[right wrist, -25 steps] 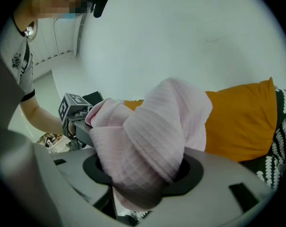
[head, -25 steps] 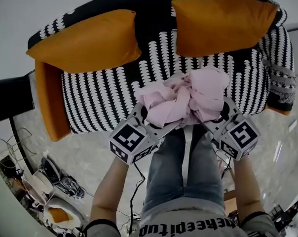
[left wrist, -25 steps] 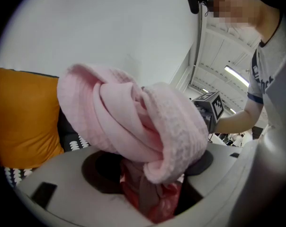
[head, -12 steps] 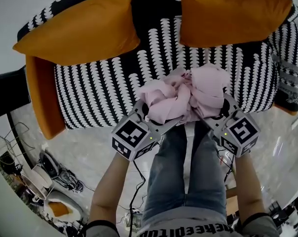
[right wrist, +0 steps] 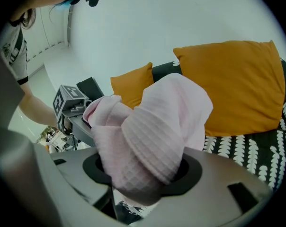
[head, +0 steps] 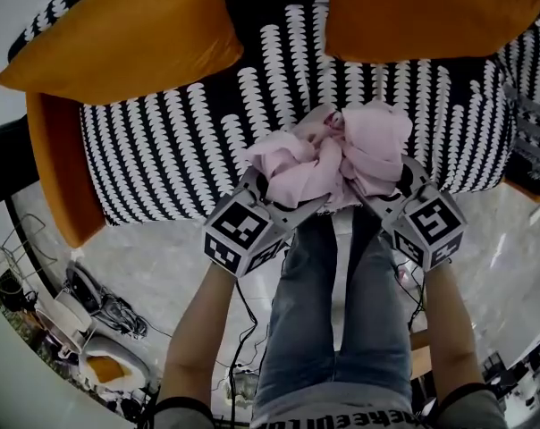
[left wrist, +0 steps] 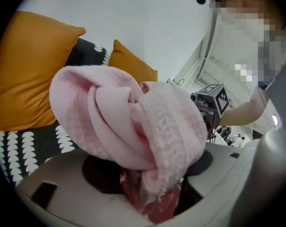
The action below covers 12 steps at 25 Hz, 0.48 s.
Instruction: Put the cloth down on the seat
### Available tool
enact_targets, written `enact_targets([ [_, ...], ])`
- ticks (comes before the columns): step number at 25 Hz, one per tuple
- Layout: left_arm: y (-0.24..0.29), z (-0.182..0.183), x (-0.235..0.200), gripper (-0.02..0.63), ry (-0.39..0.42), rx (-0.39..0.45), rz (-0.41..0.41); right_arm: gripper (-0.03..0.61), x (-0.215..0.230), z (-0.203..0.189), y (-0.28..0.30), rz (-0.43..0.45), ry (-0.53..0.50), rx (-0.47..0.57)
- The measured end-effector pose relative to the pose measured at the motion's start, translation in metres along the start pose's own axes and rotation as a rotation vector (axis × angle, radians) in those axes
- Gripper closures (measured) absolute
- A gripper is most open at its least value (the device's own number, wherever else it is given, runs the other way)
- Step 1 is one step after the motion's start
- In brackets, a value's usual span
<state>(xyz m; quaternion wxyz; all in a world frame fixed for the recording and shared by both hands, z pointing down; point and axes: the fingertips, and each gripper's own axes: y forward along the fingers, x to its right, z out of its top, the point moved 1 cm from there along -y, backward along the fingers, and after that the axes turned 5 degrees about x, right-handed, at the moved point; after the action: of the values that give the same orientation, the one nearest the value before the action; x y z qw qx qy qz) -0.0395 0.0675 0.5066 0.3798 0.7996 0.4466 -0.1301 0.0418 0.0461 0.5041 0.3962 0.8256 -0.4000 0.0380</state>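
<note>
Pink cloth (head: 333, 164), one bunched bundle, is pinched by two grippers: the left gripper (head: 268, 206) and the right gripper (head: 388, 195) each have their jaws clamped on its folds. It is held over the front edge of one black-and-white seat (head: 163, 150). Two orange cushions (head: 127, 38) (head: 431, 12) lean behind.

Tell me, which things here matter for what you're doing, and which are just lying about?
In the job:
pink cloth, gripped by the left gripper and right gripper
sofa seat

Lying about:
orange cushions
cables on the floor
</note>
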Motion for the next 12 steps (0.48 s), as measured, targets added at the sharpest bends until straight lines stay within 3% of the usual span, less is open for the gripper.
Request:
enact_targets([
  [5, 0.000, -0.005, -0.008, 0.261, -0.032, -0.013, -0.003, 0.327, 0.000, -0.002, 0.008, -0.022, 0.016, -0.034],
  [12, 0.005, -0.015, -0.006, 0.261, -0.001, -0.038, 0.025, 0.325, 0.002, -0.016, 0.006, -0.028, 0.017, -0.031],
])
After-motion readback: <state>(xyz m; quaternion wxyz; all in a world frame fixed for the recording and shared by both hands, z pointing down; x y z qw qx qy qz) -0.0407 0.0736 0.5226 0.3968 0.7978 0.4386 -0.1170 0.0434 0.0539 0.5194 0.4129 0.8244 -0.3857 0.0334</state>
